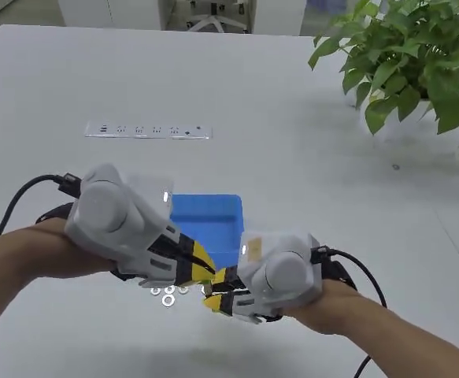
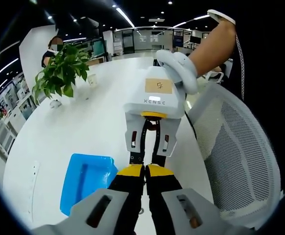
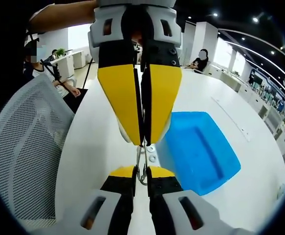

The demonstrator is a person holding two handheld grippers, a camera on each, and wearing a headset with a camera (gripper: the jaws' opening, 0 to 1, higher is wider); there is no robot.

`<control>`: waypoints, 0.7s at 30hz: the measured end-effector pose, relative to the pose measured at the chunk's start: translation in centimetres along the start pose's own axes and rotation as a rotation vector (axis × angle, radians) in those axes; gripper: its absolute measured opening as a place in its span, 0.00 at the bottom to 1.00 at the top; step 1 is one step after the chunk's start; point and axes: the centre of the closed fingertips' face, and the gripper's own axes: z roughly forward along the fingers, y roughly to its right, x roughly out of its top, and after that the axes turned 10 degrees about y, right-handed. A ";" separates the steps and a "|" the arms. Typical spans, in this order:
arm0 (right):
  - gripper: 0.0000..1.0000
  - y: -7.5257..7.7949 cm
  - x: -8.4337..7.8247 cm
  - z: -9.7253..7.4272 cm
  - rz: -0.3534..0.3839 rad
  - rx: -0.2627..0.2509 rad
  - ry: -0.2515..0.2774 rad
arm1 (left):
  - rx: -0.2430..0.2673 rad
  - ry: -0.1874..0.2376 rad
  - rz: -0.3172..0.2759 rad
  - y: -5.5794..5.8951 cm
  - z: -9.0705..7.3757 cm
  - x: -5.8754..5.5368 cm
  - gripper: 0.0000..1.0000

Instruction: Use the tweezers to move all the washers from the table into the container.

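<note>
White desk (image 1: 292, 157) carries the blue container (image 1: 213, 216) at 12 o'clock from the meeting jaws. The left hand-held gripper (image 2: 144, 171) and right hand-held gripper (image 3: 142, 172) face tip to tip, each apparently pinching one end of the tweezers (image 3: 142, 161), whose long axis runs 12-to-6 in the right gripper view. The washers (image 1: 168, 300) lie on the desk at 1 o'clock of the right's tips, about equally near both.

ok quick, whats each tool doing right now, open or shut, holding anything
left tool: shut, pinching one end of the tweezers.
right tool: shut on the same tweezers, tip to tip with the left.
</note>
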 end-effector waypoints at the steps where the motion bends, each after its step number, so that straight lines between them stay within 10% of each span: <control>1: 0.10 0.1 0.1 -0.1 -0.004 -0.001 0.000 | 0.001 0.000 0.001 0.0 -0.1 0.1 0.05; 21: 0.10 2.3 2.7 -1.4 -0.045 -0.025 0.018 | 0.017 0.019 0.022 -1.7 -1.5 2.8 0.05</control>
